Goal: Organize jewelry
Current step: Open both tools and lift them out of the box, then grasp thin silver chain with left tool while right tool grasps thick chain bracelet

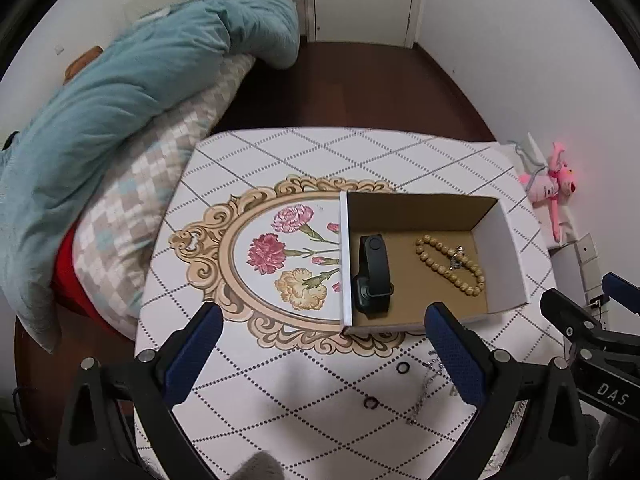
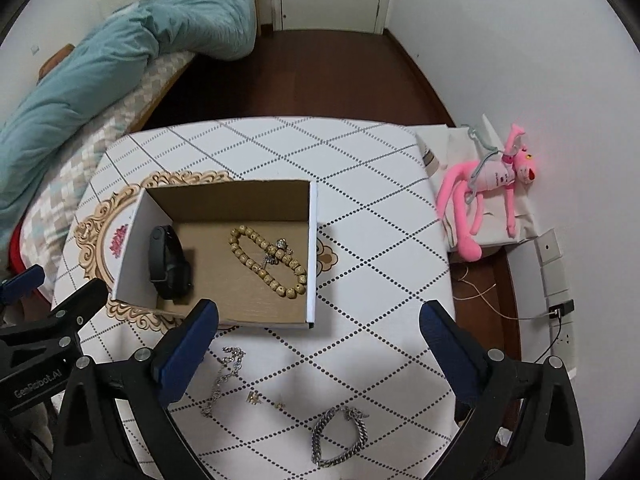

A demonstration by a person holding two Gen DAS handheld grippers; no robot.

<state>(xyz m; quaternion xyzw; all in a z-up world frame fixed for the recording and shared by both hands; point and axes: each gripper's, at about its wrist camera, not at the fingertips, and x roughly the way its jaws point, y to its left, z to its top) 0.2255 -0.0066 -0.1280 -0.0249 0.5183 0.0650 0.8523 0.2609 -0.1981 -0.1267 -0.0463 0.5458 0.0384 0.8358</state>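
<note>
An open cardboard box (image 1: 502, 258) (image 2: 136, 236) stands on the patterned table. It holds a black smartwatch (image 1: 374, 276) (image 2: 168, 266) and a wooden bead bracelet (image 1: 450, 266) (image 2: 266, 262) with a small silver piece on it. On the table in front of the box lie a thin silver chain (image 2: 222, 380) (image 1: 426, 390), a small gold earring piece (image 2: 254, 398), a thick silver chain bracelet (image 2: 338, 436) and two small dark rings (image 1: 402, 368) (image 1: 370, 402). My left gripper (image 1: 324, 356) is open and empty above the rings. My right gripper (image 2: 316, 356) is open and empty above the chains.
A bed with a teal quilt (image 1: 120, 92) and checked pillow (image 1: 132, 208) lies left of the table (image 1: 280, 152). A pink plush toy (image 2: 490, 188) lies on a white bag at the right. Wall sockets and cables (image 2: 554, 312) are at the right. Dark wooden floor (image 2: 320, 76) lies beyond.
</note>
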